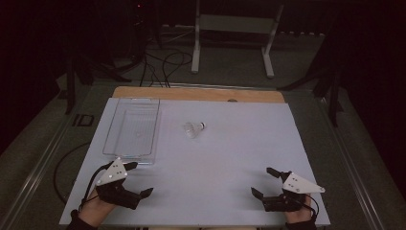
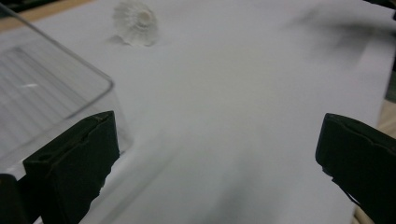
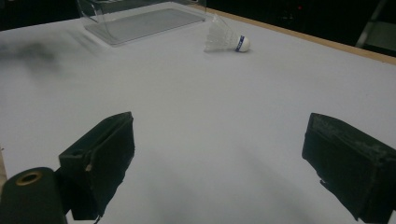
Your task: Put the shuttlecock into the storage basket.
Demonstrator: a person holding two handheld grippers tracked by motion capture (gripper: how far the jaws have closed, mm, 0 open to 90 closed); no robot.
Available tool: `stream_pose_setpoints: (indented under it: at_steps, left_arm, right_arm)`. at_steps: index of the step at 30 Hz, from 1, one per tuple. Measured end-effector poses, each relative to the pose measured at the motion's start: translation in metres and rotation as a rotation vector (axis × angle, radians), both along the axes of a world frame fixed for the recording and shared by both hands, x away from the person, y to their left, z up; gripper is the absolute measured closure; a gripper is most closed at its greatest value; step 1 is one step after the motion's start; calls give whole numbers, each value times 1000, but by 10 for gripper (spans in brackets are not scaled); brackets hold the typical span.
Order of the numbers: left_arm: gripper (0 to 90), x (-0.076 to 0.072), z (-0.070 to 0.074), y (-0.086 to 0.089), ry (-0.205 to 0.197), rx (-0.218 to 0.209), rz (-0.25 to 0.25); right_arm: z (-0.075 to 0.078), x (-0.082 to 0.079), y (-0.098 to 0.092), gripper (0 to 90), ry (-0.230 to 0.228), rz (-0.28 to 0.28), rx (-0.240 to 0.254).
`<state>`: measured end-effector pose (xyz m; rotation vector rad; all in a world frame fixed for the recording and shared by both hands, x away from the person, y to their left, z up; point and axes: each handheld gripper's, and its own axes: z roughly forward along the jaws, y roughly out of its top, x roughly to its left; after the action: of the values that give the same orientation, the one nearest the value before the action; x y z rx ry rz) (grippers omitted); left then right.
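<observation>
Shuttlecock (image 1: 194,129) lying mid-bench beside clear tray (image 1: 131,129), probably untouched, both tongs, left (image 1: 134,178) and right (image 1: 265,181), sitting wide open and empty near the front edge; next one is needing a reach forward.

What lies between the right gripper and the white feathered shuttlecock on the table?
Nothing visible. Bare white table surface runs from the open right gripper to the white feathered shuttlecock, which lies on its side beside the clear plastic tray.
</observation>
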<state>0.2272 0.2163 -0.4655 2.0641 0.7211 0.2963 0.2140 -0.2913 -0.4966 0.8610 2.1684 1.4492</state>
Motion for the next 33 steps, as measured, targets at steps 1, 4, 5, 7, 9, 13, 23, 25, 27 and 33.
stream_pose_setpoints:
  at_steps: [1,4,5,7,9,13,23,25,27,33]
  left_arm:
    - [3,0,1,-2,1,8,-17]
    - [3,1,2,-5,18,8,-37]
    - [3,2,2,-6,21,14,-40]
    - [3,3,1,-9,29,22,-46]
    - [3,4,0,-12,39,39,-51]
    - [3,6,-2,-18,65,72,-55]
    - [3,11,1,-28,125,126,-37]
    - [3,12,2,-30,151,144,-30]
    - [3,13,3,-31,183,145,-35]
    - [3,13,4,-43,199,200,-55]
  right_arm:
    - [0,0,0,95,2,0,1]
    - [0,0,0,95,0,0,2]
    - [0,0,0,95,0,0,-1]
    - [0,0,1,95,0,2,-1]
    - [0,0,2,95,1,2,-3]
    - [-1,0,2,95,1,2,-14]
    - [-1,0,3,95,9,8,-13]
    - [-1,0,3,95,10,10,-13]
    - [-2,0,3,95,11,10,-13]
    - [-2,1,4,95,16,12,-15]
